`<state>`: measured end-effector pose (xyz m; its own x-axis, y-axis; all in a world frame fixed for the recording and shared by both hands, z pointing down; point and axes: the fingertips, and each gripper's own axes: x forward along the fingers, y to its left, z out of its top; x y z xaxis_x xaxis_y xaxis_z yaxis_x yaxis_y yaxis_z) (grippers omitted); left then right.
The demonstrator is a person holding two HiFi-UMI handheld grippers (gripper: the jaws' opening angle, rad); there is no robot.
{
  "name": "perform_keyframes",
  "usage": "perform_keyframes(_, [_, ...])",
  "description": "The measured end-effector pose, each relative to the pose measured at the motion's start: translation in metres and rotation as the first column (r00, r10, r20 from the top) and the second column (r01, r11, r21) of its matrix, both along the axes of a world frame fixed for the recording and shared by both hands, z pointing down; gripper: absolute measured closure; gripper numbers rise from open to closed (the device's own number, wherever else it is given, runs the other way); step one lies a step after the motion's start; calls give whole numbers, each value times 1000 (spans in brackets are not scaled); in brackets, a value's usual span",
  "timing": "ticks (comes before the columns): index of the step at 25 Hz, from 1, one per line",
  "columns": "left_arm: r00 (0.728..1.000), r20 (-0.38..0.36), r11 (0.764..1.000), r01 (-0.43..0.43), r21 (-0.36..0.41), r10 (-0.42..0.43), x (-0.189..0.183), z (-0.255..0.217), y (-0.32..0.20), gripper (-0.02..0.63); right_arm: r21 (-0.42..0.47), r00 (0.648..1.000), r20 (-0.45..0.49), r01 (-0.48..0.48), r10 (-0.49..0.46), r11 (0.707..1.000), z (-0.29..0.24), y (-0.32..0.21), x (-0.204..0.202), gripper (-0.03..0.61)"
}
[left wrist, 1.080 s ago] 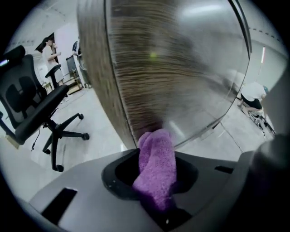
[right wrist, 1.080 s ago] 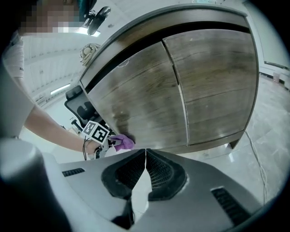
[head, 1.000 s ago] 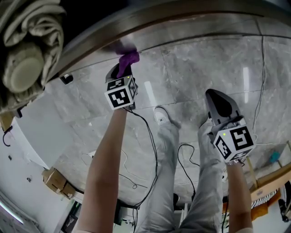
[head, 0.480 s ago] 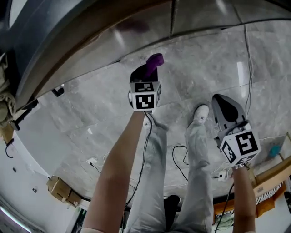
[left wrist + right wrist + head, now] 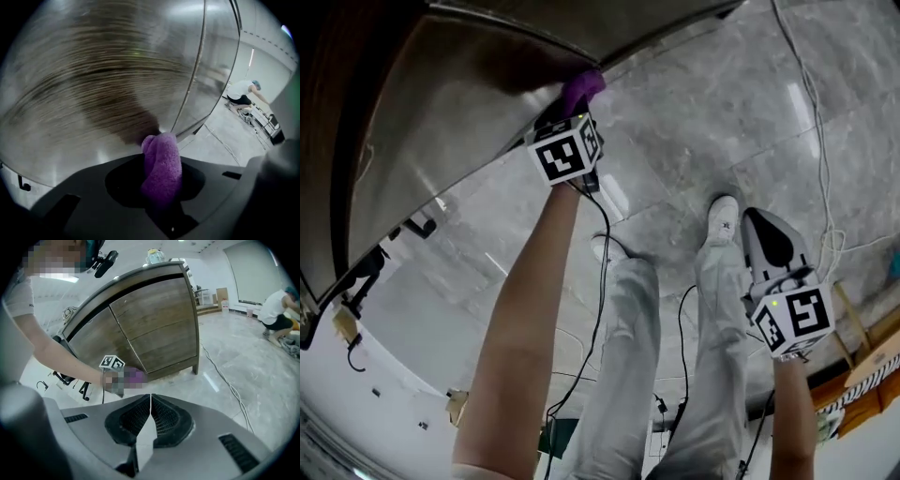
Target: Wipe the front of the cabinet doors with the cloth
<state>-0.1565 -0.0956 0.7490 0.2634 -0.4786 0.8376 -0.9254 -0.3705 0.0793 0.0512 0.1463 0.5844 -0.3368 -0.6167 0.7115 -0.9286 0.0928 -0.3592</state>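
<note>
left gripper point(image 5: 160, 199): jaws clamped on purple cloth point(image 5: 162, 161); cloth juts straight ahead of them, tip pressed to cabinet door point(image 5: 93, 84), low, just beside the seam point(image 5: 200, 70) | right gripper point(image 5: 150, 423): jaws together, empty; well apart from cabinet | judgement: left wipes

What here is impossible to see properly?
- Left gripper view: the cloth in the left tongs hides where it meets the cabinet door, itself motion-smeared.
- Right gripper view: a mosaic patch covers those tongs' tips.
- Head view: picture edges cut off most of the cabinet.
</note>
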Motion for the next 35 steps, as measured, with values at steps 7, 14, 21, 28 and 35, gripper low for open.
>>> perform_keyframes(7, [995, 80, 997, 66, -31, -64, -102, -3, 17, 511, 30, 999, -20, -40, 41, 999, -13, -19, -15, 551])
perform_keyframes(14, [981, 150, 991, 128, -46, -120, -220, -13, 36, 511, 104, 999, 3, 32, -32, 994, -34, -80, -81, 551])
perform_keyframes(21, [935, 142, 945, 327, 15, -325, -293, -35, 55, 511, 95, 977, 11, 210, -212, 973, -35, -88, -149, 551])
perform_keyframes(28, [928, 161, 941, 337, 16, -335, -357, -97, 120, 511, 79, 923, 17, 381, -384, 921, -67, -72, -208, 551])
perform_keyframes(35, [915, -138, 904, 399, 154, -380, -315, -276, 208, 511, 154, 868, -7, 492, -497, 857, -167, -78, -237, 551])
